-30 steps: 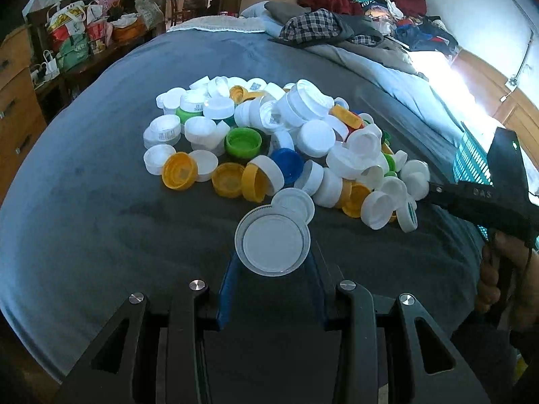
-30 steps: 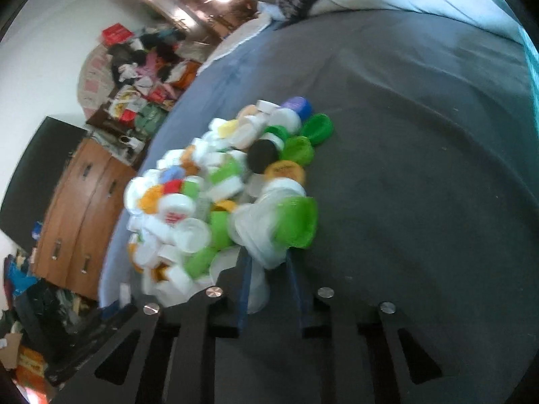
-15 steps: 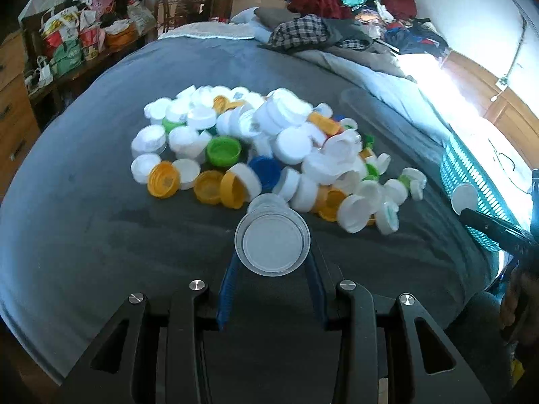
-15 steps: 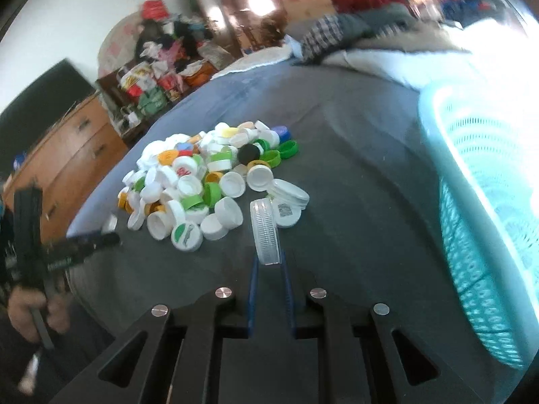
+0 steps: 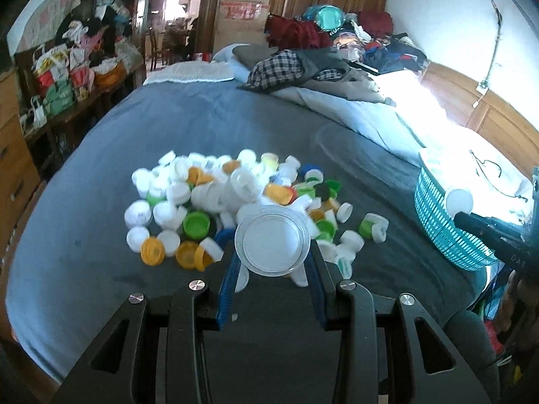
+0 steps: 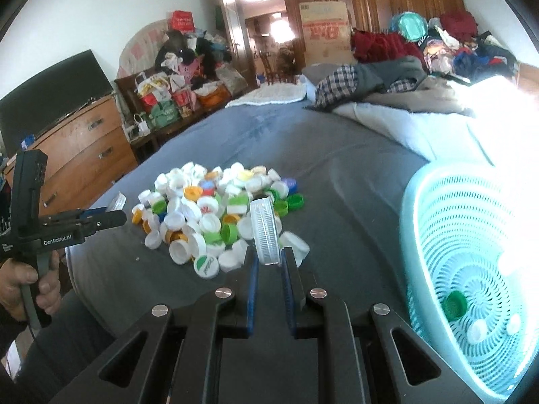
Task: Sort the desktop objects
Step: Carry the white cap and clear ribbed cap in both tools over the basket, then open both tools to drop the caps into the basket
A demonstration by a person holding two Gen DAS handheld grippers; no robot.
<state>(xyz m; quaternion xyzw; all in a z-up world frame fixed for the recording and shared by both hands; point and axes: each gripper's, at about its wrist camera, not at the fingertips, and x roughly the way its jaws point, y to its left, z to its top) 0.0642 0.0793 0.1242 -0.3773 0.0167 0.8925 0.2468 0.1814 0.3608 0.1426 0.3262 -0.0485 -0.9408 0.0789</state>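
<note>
Bottle caps (image 5: 235, 198) heaped on grey bedspread (image 5: 168, 128) beside teal basket (image 6: 471, 269).

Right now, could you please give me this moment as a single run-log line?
left gripper: shut on large white lid | right gripper: shut on clear ribbed lid, edge-on | cap pile on bed | teal basket: few caps inside

Both hand-held grippers, left (image 5: 273, 269) and right (image 6: 269, 262), clamped, raised.

pile of caps (image 6: 215, 215) on the bed (image 6: 337, 175), basket (image 6: 471, 269) to its right
</note>
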